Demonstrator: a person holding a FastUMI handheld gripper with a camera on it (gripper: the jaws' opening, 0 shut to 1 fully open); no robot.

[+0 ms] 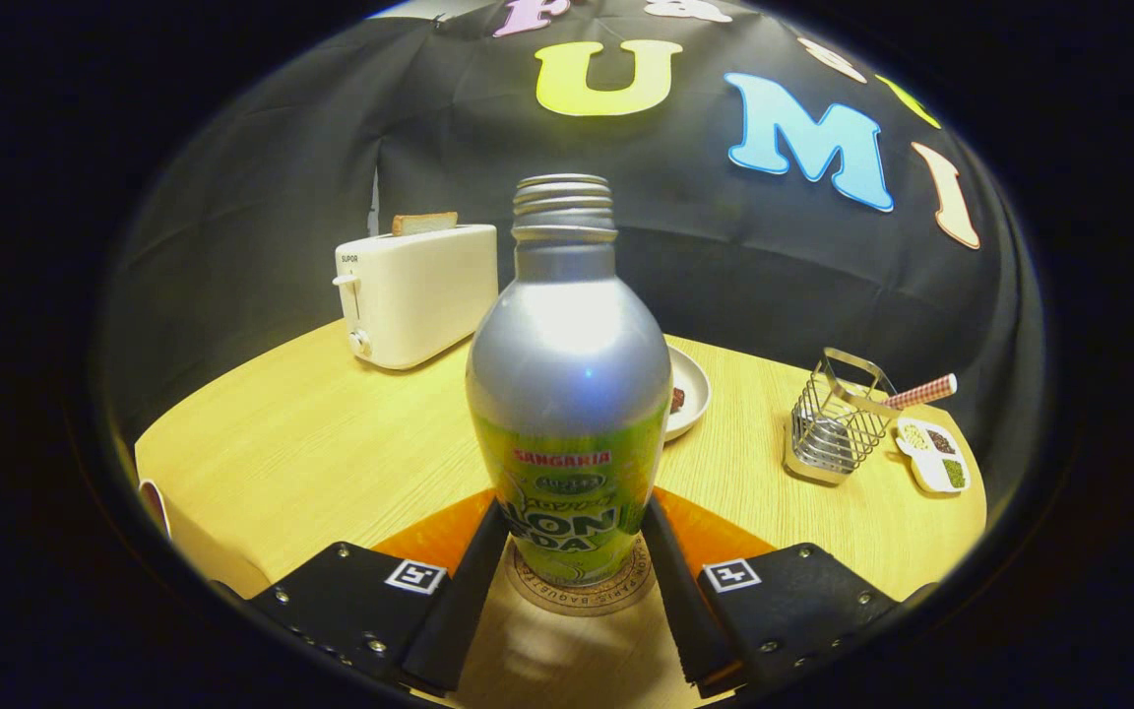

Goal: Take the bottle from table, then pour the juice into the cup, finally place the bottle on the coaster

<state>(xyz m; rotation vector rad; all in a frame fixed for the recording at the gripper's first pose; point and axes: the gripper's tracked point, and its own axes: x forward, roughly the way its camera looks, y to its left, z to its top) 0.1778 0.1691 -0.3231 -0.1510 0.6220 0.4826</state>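
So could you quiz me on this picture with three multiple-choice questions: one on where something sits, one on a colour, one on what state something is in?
1. What is the bottle standing on?
A. a round coaster
B. the plate
C. the toaster

2. What colour is the toaster?
A. red
B. white
C. blue

3. Is the bottle's top capped?
A. capped
B. open, bare threads
C. corked

Answers:
1 A, the coaster rim shows under its base, between the gripper fingers.
2 B, its body is white, with toast sticking out.
3 B, the neck threads are bare.
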